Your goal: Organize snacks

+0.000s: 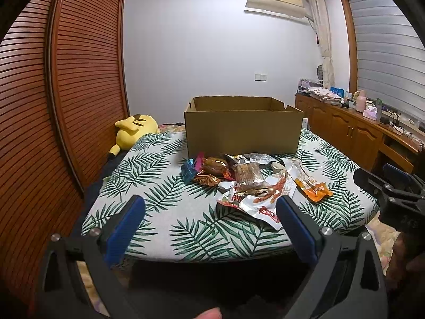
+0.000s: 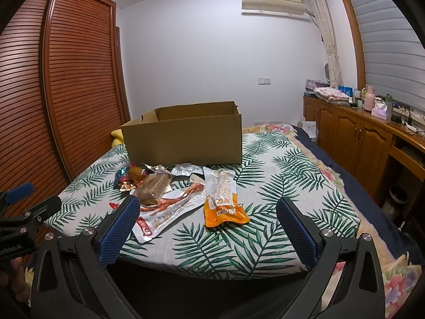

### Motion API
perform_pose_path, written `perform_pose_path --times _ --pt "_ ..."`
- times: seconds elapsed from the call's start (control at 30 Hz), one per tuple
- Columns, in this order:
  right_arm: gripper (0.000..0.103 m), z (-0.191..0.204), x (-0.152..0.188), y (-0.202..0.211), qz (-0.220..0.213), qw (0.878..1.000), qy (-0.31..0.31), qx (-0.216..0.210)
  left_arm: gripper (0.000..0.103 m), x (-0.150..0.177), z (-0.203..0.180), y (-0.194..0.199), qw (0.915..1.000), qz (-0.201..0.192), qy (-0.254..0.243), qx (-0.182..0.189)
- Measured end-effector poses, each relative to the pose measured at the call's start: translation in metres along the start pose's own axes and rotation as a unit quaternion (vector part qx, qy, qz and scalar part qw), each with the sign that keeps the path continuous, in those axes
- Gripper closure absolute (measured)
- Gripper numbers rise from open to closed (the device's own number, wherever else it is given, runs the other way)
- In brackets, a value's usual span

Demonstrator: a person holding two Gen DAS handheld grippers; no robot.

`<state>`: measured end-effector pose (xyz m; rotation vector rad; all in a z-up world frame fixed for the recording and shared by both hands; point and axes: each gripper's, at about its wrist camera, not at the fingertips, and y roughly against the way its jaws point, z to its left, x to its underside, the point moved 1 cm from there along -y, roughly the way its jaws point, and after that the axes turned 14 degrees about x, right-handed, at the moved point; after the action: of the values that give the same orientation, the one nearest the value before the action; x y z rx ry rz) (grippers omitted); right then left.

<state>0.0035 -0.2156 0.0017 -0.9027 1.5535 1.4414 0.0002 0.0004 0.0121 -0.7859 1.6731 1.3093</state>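
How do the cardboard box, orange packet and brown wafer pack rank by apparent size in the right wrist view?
1. cardboard box, clearly largest.
2. orange packet.
3. brown wafer pack.
The packet lies nearer the camera, so its edge over the wafer pack is unsure.

The room was dimly and evenly lit with a cool cast, shadows soft. Foil snack wrappers (image 1: 249, 159) caught small glints. Fisheye distortion bowed the louvred wardrobe doors (image 1: 79, 79) (strongest at the edges), and black vignetting filled the corners.
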Motion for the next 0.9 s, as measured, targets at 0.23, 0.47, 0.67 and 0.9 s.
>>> perform_pose_path --times 0.23,0.47,0.67,0.9 --pt "0.000 0.0005 -0.0002 0.0012 -0.001 1.000 -0.001 0.000 0.003 -0.0022 -0.0012 0.0031 1.0000 -0.002 0.000 0.002" --pt "0.000 0.0003 -0.0003 0.0013 -0.002 1.000 -0.001 0.000 0.003 -0.0023 -0.0017 0.0032 1.0000 -0.002 0.000 0.002" --pt "0.000 0.0014 -0.0035 0.0013 -0.005 1.000 -0.002 0.000 0.003 -0.0050 -0.0030 0.0053 1.0000 -0.003 -0.003 0.004" --pt "0.000 0.0011 -0.0030 0.0015 -0.006 1.000 -0.003 0.000 0.003 -0.0070 -0.0027 0.0069 1.0000 -0.003 -0.004 0.006"
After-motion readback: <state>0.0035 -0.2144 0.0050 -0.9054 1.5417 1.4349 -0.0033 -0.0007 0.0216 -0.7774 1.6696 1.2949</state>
